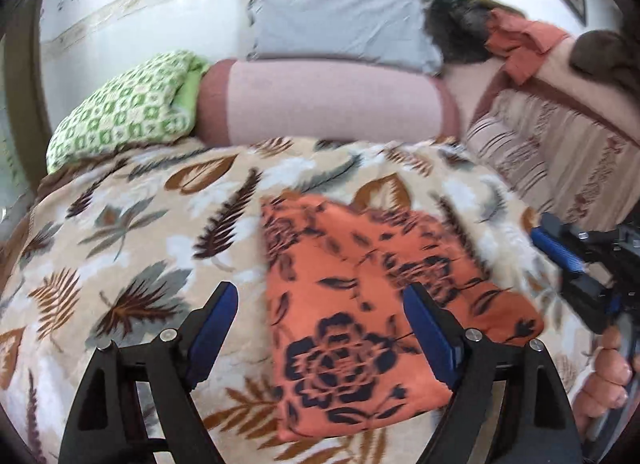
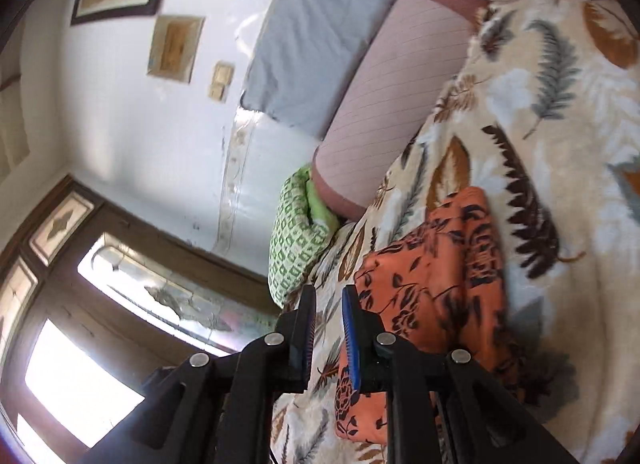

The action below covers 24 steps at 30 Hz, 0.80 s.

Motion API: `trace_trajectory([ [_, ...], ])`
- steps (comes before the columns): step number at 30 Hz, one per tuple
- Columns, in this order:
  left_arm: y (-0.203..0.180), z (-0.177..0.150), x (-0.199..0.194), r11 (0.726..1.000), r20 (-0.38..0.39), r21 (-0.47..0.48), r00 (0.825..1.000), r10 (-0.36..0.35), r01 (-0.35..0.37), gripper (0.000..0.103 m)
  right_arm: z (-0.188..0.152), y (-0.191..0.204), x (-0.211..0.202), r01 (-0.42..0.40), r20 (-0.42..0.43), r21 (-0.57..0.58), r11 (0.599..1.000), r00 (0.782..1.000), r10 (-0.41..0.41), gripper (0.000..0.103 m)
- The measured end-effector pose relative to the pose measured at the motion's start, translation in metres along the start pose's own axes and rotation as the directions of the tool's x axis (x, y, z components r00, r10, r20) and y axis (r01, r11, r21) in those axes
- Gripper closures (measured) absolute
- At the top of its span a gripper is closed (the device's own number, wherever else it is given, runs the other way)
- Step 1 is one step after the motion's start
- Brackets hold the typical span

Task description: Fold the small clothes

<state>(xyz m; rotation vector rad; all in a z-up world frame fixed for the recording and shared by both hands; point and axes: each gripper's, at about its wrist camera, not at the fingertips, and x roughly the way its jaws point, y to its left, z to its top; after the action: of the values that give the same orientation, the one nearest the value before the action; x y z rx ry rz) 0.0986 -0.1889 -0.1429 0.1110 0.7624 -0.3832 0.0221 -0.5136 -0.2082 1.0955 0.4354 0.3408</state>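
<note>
A folded orange cloth point(image 1: 360, 304) with a dark rose and leaf print lies flat on the leaf-patterned blanket point(image 1: 120, 223) of a bed. My left gripper point(image 1: 320, 290) hovers just above the cloth's near half, jaws wide open and empty. My right gripper point(image 1: 576, 264) shows at the right edge of the left wrist view, beside the cloth and apart from it, held by a hand point(image 1: 608, 376). In the right wrist view, tilted sideways, the right gripper point(image 2: 328, 292) has its jaws nearly together with nothing between them, and the orange cloth point(image 2: 440, 264) lies just beyond.
A green patterned pillow point(image 1: 124, 107), a pink bolster point(image 1: 320, 103) and a grey pillow point(image 1: 336, 11) line the wall at the back. A striped folded blanket point(image 1: 560, 159) and a rust cloth point(image 1: 524, 43) are at the back right. A window point(image 2: 80, 384) is beside the bed.
</note>
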Motion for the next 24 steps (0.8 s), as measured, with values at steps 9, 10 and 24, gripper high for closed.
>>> trace_trajectory([
  [9, 0.007, -0.040, 0.063, 0.995, -0.157, 0.004, 0.983, 0.099, -0.100, 0.018, -0.027, 0.002, 0.055, 0.009, -0.207, -0.020, 1.000, 0.978, -0.013, 0.087],
  [10, 0.009, -0.046, 0.068, 0.994, -0.171, 0.006, 0.980, 0.105, -0.105, 0.016, -0.029, -0.007, 0.059, 0.060, -0.227, -0.001, 0.998, 0.972, -0.059, 0.087],
  [24, 0.015, -0.027, 0.049, 0.992, -0.084, 0.055, 0.990, 0.115, -0.111, 0.013, -0.025, -0.034, 0.060, 0.320, -0.199, 0.050, 0.946, 0.931, -0.305, 0.095],
])
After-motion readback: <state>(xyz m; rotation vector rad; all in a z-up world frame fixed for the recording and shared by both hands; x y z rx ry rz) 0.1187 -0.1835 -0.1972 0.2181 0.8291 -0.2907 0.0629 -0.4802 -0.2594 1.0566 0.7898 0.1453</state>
